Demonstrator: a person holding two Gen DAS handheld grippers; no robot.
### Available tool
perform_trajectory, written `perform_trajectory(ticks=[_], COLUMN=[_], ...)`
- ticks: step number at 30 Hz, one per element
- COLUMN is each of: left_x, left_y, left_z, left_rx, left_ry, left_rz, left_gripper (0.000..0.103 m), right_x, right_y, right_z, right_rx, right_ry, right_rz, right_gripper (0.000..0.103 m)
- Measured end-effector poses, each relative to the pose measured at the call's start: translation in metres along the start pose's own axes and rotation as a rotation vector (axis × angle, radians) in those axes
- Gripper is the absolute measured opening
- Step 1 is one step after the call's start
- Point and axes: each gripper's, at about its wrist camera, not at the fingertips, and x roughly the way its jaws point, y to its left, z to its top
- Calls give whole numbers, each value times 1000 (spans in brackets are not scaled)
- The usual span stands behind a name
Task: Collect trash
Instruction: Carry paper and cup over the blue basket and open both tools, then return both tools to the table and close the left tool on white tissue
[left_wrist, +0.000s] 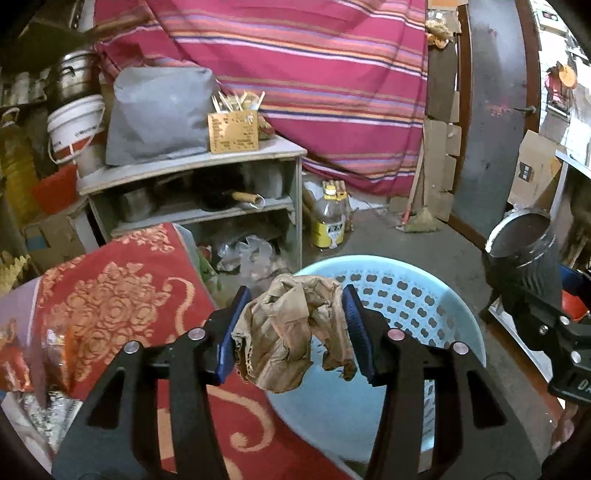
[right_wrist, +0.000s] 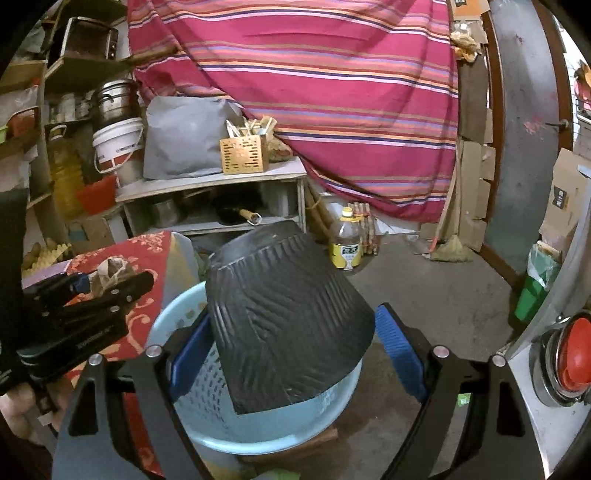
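paper (left_wrist: 291, 332) pinched between left gripper (left_wrist: 291, 328) pads, hanging above basket (left_wrist: 424, 295) rim, just table-side of its hollow. right gripper (right_wrist: 291, 354) clamped on tilted bin (right_wrist: 284, 314) over same basket; left nearer for drop.

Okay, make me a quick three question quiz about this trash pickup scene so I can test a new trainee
1. True or false: the left gripper holds a crumpled brown paper wad between its jaws.
2. What does the right gripper hold: A) a yellow oil bottle, B) a black ribbed bin, C) a white bucket?
3. What light blue container sits below both grippers?

Key:
1. True.
2. B, the black ribbed bin, tilted over.
3. The perforated light blue basket; the paper hangs at its rim, next to the red patterned cloth.
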Motion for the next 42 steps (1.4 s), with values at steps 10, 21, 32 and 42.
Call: perform_trajectory(ticks=[10,21,32,42], left_x=[2,-56,-137,-207], left_y=[12,70,144,222], left_z=[6,-4,-36,-68], left_rx=[-36,-154,-168,-293], left_ry=[5,-111,-123,-153], left_rz=[54,190,409,533], left_gripper=[81,95,97,97], right_x=[7,26,9,-50], right_y=[-4,31,48,139], right_z=[-2,4,3,-11], right_rx=[-3,-27,-18,-172], right_ry=[14,20,-42,-62], right_rz=[-8,52,80,231], right_gripper=[85,86,92,92])
